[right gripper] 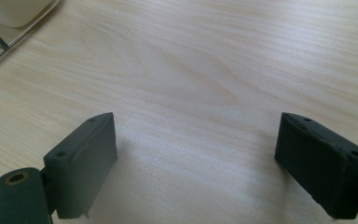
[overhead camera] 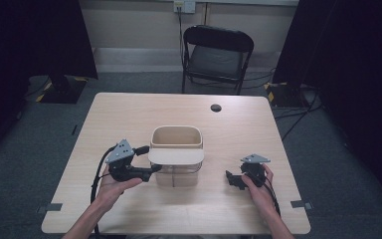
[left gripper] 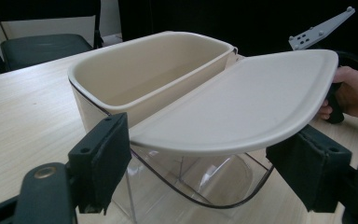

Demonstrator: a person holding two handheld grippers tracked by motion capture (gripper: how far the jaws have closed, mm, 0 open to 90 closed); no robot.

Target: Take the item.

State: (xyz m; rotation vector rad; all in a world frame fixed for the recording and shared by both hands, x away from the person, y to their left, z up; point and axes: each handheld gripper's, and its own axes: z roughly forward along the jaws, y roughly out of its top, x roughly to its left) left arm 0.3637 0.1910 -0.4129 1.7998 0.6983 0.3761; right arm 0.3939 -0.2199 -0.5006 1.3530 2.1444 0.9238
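The left gripper fingers are closing around the stiff, light, slippery lid, not yet gripping its rim; right gripper fingers are gaping wide.

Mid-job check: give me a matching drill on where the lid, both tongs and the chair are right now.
Column one:
1. lid
2. left tongs
3. right tongs
4. chair

Column two:
a. beyond the far edge of the table
b. over bare tabletop, nothing between the jaws
c. lying across the near part of the container
d. one jaw at each end of the lid

Pairs: 1-c, 2-d, 3-b, 4-a
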